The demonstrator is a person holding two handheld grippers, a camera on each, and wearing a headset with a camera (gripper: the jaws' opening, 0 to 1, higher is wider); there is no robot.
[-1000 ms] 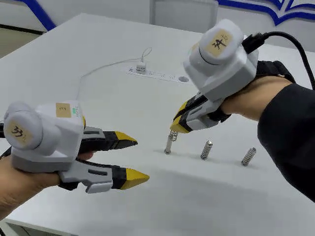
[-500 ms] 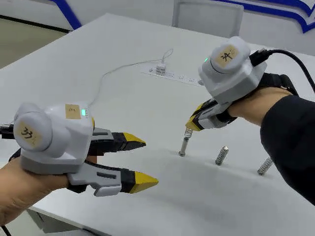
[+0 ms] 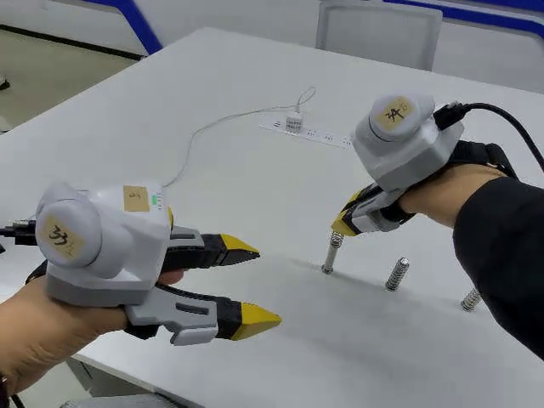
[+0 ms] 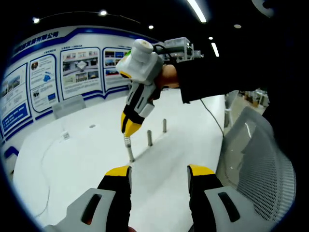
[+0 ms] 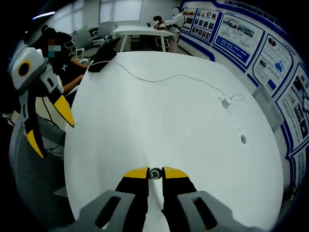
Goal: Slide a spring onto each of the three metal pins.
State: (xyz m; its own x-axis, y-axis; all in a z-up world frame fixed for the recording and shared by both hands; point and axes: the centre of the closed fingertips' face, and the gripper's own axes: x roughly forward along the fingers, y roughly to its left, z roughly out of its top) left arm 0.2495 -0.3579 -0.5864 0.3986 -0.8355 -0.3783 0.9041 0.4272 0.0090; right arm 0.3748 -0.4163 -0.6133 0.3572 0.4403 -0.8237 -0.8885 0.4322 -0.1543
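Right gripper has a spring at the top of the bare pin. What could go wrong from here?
1. The small coiled metal spring sits just on the tip of the thin upright metal pin, pinched by the right gripper; a tilted push could jam it or flick it off.
2. The left gripper hangs open, away from the pin, so nothing steadies it; a sideways load may tip it.
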